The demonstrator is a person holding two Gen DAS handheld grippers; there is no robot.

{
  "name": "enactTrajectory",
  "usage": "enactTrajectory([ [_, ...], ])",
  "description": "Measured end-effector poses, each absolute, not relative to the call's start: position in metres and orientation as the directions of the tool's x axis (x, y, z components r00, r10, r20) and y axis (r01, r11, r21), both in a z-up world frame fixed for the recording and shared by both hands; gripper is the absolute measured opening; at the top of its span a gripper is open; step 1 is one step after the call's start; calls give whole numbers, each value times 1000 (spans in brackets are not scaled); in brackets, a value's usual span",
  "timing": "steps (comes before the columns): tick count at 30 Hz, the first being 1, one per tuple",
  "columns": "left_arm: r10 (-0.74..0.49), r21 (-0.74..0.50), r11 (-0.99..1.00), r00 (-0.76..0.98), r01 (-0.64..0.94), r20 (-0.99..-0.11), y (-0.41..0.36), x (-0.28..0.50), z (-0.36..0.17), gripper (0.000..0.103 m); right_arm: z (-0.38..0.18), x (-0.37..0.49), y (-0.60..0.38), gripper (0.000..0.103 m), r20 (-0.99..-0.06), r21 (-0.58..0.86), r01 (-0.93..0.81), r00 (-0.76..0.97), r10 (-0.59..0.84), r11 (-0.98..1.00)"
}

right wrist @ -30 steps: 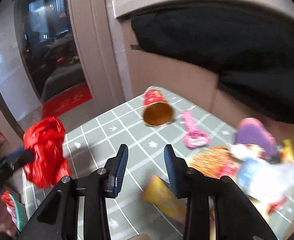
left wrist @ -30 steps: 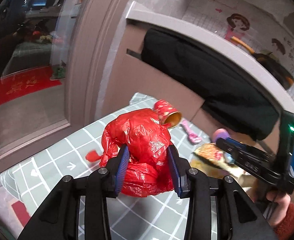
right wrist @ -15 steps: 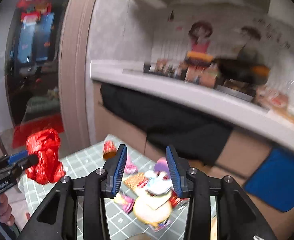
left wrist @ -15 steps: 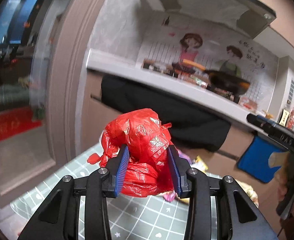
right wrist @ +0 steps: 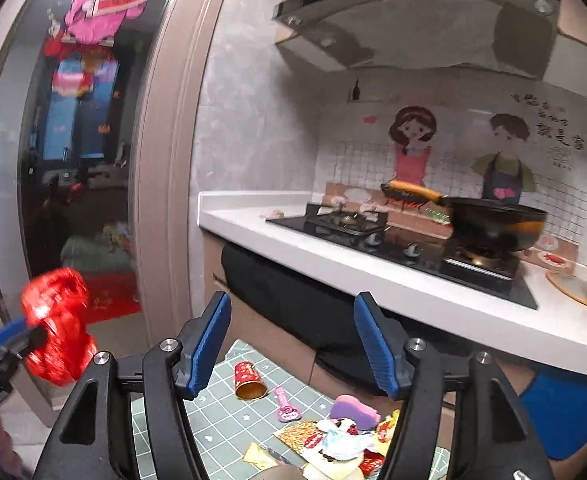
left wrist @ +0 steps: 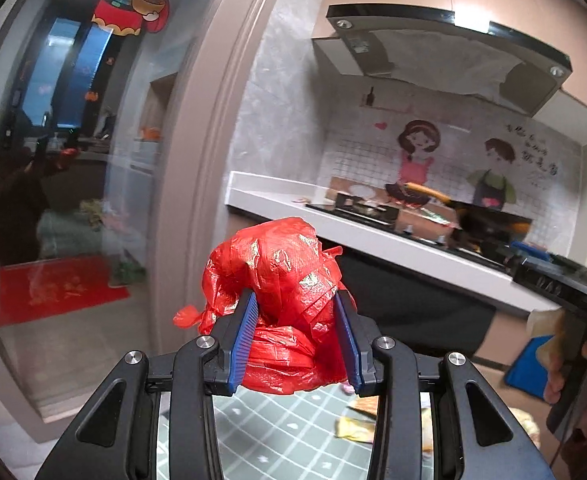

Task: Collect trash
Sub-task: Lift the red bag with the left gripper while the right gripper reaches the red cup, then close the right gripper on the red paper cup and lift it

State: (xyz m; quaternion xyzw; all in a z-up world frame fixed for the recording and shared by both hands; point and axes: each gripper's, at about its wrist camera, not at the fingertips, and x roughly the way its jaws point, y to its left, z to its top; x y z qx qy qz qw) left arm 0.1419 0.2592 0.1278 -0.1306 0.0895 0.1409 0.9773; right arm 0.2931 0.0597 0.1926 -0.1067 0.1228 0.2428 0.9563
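Crumpled glossy red plastic bag (left wrist: 281, 304) between left gripper (left wrist: 295, 338) fingers

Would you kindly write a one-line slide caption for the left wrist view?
Left gripper clamps a crumpled red plastic bag above the grid-patterned mat, facing the kitchen counter.

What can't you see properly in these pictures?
- Red bag, left wrist view: crumpled shut, so its contents are hidden.
- Trash pile, right wrist view: partly behind the right tool, and small.
- Red bag, right wrist view: blurred.
- Mat, left wrist view: mostly behind the left tool.
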Motion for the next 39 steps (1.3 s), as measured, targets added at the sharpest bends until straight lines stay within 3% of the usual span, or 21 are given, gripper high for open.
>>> enactTrajectory([
  [15, 412, -190, 850, 844, -491, -342, 342, 212, 63, 40, 61, 425, 123, 62, -489, -29, -541, 741, 460, 841],
  [27, 243, -227, 883, 813, -411, -529, 359, 286, -29, 40, -84, 528, 189, 62, -642, 54, -601, 591, 489, 797],
  [39, 174, -234, 897, 785, -376, -595, 355, 342, -62, 40, -144, 566, 216, 64, -734, 76, -620, 495, 464, 781],
])
